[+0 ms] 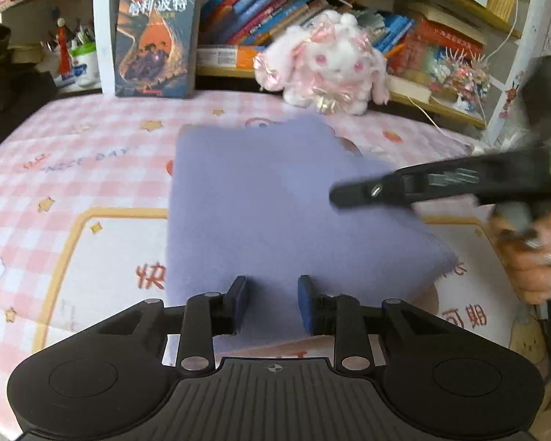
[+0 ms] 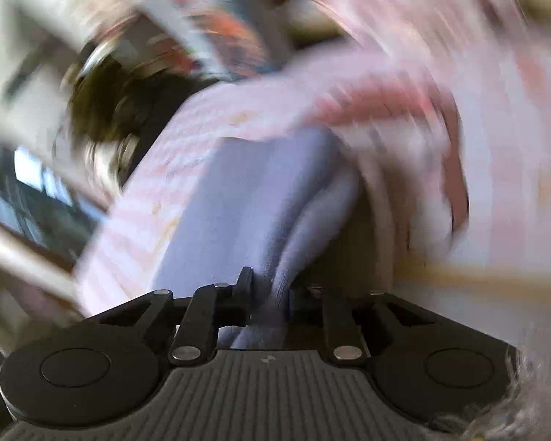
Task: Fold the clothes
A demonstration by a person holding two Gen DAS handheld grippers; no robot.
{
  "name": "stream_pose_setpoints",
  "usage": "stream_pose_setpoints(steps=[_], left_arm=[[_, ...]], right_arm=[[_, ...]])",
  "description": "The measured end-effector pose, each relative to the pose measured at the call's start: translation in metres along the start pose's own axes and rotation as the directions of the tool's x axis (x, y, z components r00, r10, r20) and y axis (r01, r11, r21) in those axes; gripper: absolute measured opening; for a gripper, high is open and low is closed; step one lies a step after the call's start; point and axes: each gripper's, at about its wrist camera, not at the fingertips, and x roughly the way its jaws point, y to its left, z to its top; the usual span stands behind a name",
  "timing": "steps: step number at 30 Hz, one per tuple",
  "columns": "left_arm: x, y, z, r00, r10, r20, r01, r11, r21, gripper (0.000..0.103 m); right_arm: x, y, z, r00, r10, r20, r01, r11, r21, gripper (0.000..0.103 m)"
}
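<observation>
Left wrist view: bright, even, soft light, faint shadows; fisheye bends the bookshelf (image 1: 312,18) at the rim, and the right gripper (image 1: 352,198) smears slightly. Right wrist view: heavy swirling motion blur, only the lavender cloth (image 2: 238,202) near centre legible.

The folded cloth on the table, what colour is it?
Plain lavender cloth, no pattern; clearest in the left wrist view.

Pink checked tablecloth (image 1: 92,136), crowded bookshelf (image 1: 260,11) behind, upright book (image 1: 156,38), plush toy (image 1: 327,62), daylight.
</observation>
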Motion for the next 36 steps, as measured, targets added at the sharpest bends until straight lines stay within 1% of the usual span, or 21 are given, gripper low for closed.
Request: stream_pose_setpoints(steps=[1, 2, 3, 5, 7, 9, 12, 14, 15, 16, 18, 21, 22, 24, 26, 27, 28, 31, 34, 35, 36], left_arm=[[0.001, 0.000, -0.001, 1.000, -0.006, -0.005, 0.006, 1.000, 0.002, 0.027], [0.003, 0.001, -0.002, 1.000, -0.011, -0.009, 0.011, 1.000, 0.007, 0.027], [0.005, 0.003, -0.003, 1.000, -0.016, -0.013, 0.016, 1.000, 0.011, 0.027], [0.007, 0.001, -0.003, 0.999, -0.030, -0.023, 0.030, 0.999, 0.024, 0.029], [0.009, -0.002, -0.002, 0.999, -0.016, -0.027, 0.018, 0.999, 0.048, 0.030], [0.008, -0.001, -0.002, 0.999, -0.017, -0.027, 0.018, 0.998, 0.054, 0.031], [0.006, 0.002, -0.003, 0.999, -0.029, -0.026, 0.030, 0.998, 0.046, 0.031], [0.006, 0.001, -0.003, 0.999, -0.028, -0.025, 0.029, 0.998, 0.048, 0.032], [0.007, 0.001, -0.002, 0.999, -0.028, -0.025, 0.029, 0.998, 0.048, 0.032], [0.007, 0.002, -0.002, 0.999, -0.028, -0.024, 0.029, 0.999, 0.046, 0.032], [0.007, 0.003, -0.002, 0.999, -0.030, -0.022, 0.030, 0.999, 0.042, 0.032], [0.008, 0.000, 0.000, 0.999, -0.024, -0.028, 0.025, 0.998, 0.049, 0.032], [0.009, -0.001, 0.000, 0.999, -0.021, -0.030, 0.023, 0.998, 0.053, 0.032], [0.009, -0.002, 0.002, 0.999, -0.018, -0.031, 0.019, 0.998, 0.056, 0.034], [0.006, -0.002, 0.003, 1.000, -0.018, -0.022, 0.019, 0.999, 0.048, 0.034], [0.005, -0.002, 0.004, 1.000, -0.017, -0.017, 0.018, 0.999, 0.045, 0.034], [0.002, -0.001, 0.005, 1.000, -0.018, -0.007, 0.018, 0.999, 0.038, 0.034], [-0.008, 0.003, 0.009, 0.999, -0.022, 0.041, 0.022, 1.000, 0.008, 0.034], [-0.015, 0.007, 0.014, 0.997, -0.027, 0.078, 0.028, 1.000, -0.014, 0.034], [-0.014, 0.007, 0.014, 0.997, -0.030, 0.075, 0.031, 0.999, -0.013, 0.034], [-0.012, 0.006, 0.014, 0.997, -0.029, 0.066, 0.030, 1.000, -0.007, 0.034]], right_arm=[[-0.010, 0.015, -0.005, 0.999, 0.008, 0.048, -0.002, 0.993, -0.122, 0.015], [-0.018, 0.023, -0.011, 0.996, 0.036, 0.082, -0.020, 0.982, -0.189, 0.014], [-0.021, 0.025, -0.015, 0.995, 0.031, 0.090, -0.012, 0.978, -0.210, 0.014], [-0.010, 0.015, -0.021, 0.996, -0.073, 0.054, 0.081, 0.982, -0.170, 0.014], [0.009, -0.010, -0.023, 0.990, -0.133, -0.042, 0.132, 0.991, -0.036, 0.017], [0.008, -0.021, -0.020, 0.994, -0.099, -0.038, 0.101, 0.994, 0.048, 0.020], [0.006, -0.022, -0.013, 0.994, -0.105, -0.020, 0.106, 0.992, 0.065, 0.031], [0.007, -0.020, -0.010, 0.994, -0.110, -0.003, 0.110, 0.992, 0.066, 0.027], [0.005, -0.017, -0.009, 0.994, -0.110, 0.013, 0.109, 0.993, 0.051, 0.019], [0.001, -0.010, -0.009, 0.994, -0.104, 0.043, 0.104, 0.995, 0.007, 0.016], [-0.005, 0.003, -0.009, 0.991, -0.097, 0.093, 0.104, 0.991, -0.079, 0.015], [0.001, 0.011, -0.016, 0.983, -0.141, 0.120, 0.162, 0.968, -0.190, 0.015], [0.005, 0.009, -0.018, 0.981, -0.155, 0.115, 0.176, 0.964, -0.202, 0.020], [0.019, -0.010, -0.019, 0.983, -0.171, 0.059, 0.178, 0.975, -0.133, 0.025], [0.013, -0.017, -0.014, 0.988, -0.145, 0.044, 0.148, 0.986, -0.074, 0.031], [0.008, -0.018, -0.012, 0.990, -0.135, 0.031, 0.136, 0.989, -0.051, 0.042], [0.003, -0.020, -0.010, 0.993, -0.115, 0.016, 0.115, 0.993, -0.022, 0.049], [-0.018, -0.026, -0.014, 0.999, -0.008, -0.041, 0.012, 0.995, 0.095, 0.053], [-0.034, -0.023, -0.024, 0.994, 0.047, -0.095, -0.034, 0.991, 0.132, 0.054], [-0.038, -0.019, -0.030, 0.992, 0.056, -0.116, -0.041, 0.991, 0.126, 0.054], [-0.041, -0.017, -0.035, 0.989, 0.067, -0.135, -0.050, 0.991, 0.121, 0.044]])
